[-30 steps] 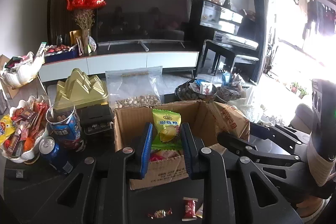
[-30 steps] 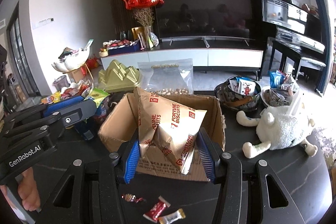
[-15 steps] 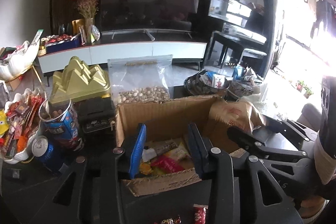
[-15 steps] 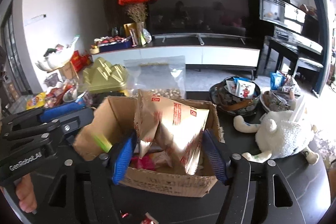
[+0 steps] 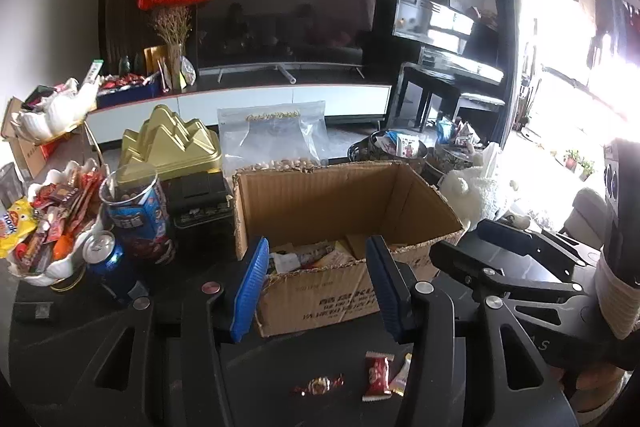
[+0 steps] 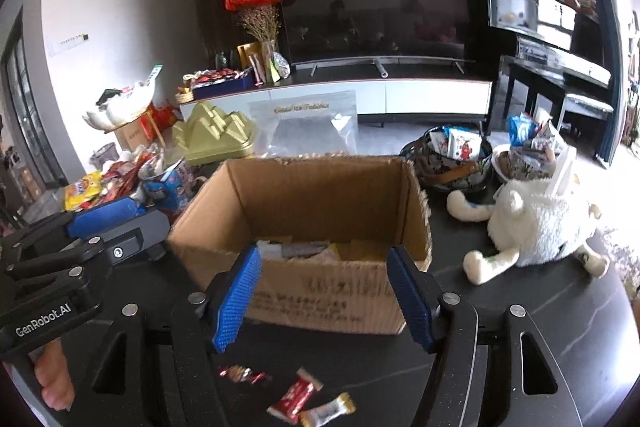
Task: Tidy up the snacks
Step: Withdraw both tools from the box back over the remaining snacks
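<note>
Three wrapped candies [image 6: 298, 393] loose at the table's near edge, before the part-filled cardboard box [image 6: 320, 211]; left gripper [image 5: 316, 283] and right gripper [image 6: 326, 297] both wide, empty; step judged: between loads; next: close on one candy, box it.

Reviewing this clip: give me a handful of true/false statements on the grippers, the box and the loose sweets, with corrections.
1. Both the left gripper and right gripper are open and hold nothing. True.
2. The brown cardboard box is empty. False: packets lie on its bottom.
3. Three small wrapped sweets lie on the black tabletop in front of the box. True.
4. The white plush toy sits inside the box. False: it rests on the table, right of the box.
5. The blue drink can lies tipped over. False: it stands upright.
</note>
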Demonstrator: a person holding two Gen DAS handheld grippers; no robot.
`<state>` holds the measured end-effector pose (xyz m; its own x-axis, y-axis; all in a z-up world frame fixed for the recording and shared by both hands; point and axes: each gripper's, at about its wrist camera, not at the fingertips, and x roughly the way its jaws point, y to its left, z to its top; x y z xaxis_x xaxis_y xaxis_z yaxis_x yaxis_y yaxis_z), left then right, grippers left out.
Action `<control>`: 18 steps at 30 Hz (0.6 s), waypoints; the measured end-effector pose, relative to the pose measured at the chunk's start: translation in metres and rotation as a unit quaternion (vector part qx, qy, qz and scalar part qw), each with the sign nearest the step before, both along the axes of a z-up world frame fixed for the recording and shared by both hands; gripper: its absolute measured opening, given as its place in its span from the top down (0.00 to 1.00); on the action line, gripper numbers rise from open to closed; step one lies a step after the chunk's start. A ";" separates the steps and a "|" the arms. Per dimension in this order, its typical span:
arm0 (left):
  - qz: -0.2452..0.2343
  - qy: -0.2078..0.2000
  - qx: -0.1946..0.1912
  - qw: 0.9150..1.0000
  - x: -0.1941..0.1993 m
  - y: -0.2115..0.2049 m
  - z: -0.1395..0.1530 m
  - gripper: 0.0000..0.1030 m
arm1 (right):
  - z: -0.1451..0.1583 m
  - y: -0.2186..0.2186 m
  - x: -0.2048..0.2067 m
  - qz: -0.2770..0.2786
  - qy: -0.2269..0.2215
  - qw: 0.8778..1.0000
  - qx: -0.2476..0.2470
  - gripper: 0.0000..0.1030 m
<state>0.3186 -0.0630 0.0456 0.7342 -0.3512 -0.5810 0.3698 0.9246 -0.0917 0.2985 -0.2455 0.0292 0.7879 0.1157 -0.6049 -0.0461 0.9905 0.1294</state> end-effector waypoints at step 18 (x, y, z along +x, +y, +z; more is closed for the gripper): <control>-0.022 -0.034 0.024 0.999 -0.057 0.018 -0.019 0.48 | -0.027 0.019 -0.055 -0.014 0.009 1.000 0.019 0.35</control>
<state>0.2618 -0.0448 0.0266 0.7575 -0.3568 -0.5467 0.4139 0.9101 -0.0206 0.2433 -0.2268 0.0020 0.7807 0.1174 -0.6138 -0.0168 0.9858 0.1672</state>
